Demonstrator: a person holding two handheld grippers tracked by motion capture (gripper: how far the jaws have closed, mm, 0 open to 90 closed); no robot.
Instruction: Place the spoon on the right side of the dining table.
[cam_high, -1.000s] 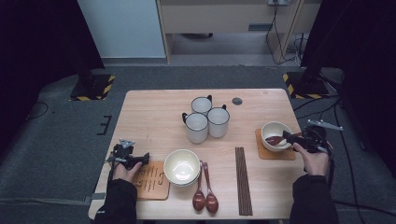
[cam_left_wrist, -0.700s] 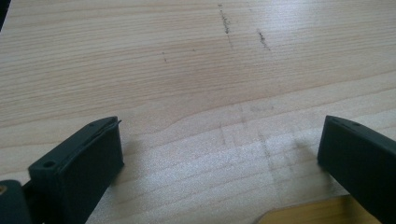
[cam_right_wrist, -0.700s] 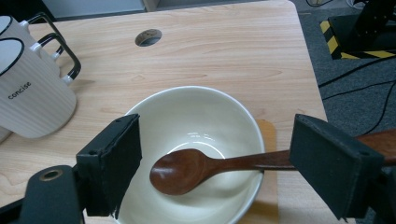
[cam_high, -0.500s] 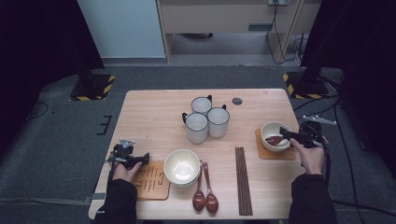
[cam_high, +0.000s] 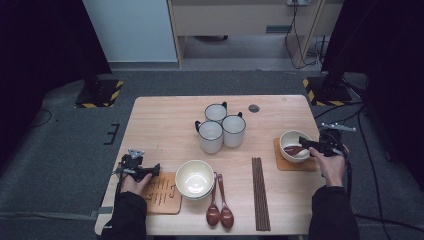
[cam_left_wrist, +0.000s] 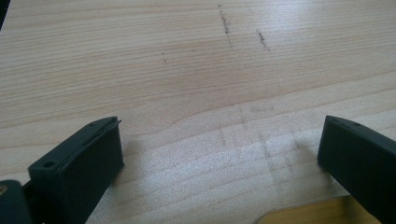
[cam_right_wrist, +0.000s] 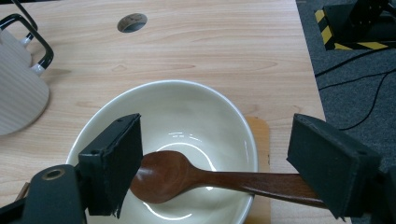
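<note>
My right gripper (cam_right_wrist: 215, 163) hangs over the white bowl (cam_right_wrist: 177, 116) at the right edge of the table (cam_high: 165, 120), its jaws spread wide. A wooden spoon (cam_right_wrist: 173, 175) lies in that bowl, its scoop down on the bottom and its handle running out over the rim toward the right-hand jaw. From the right gripper view I cannot tell for sure whether that jaw touches the handle or just hides part of it; the left-hand jaw sits just beside the scoop. The bowl stands on a small wooden coaster (cam_high: 280, 162).

My left gripper (cam_high: 139, 169) rests low at the near left of the table, jaws wide apart with nothing but bare wood between them, and just beside the slotted wooden trivet (cam_high: 162, 192).

Between my hands sit a second bowl (cam_high: 194, 177), two more spoons (cam_high: 220, 210) side by side, and a bundle of dark chopsticks (cam_high: 260, 192). Three white mugs (cam_high: 222, 127) cluster farther back, near the middle.
</note>
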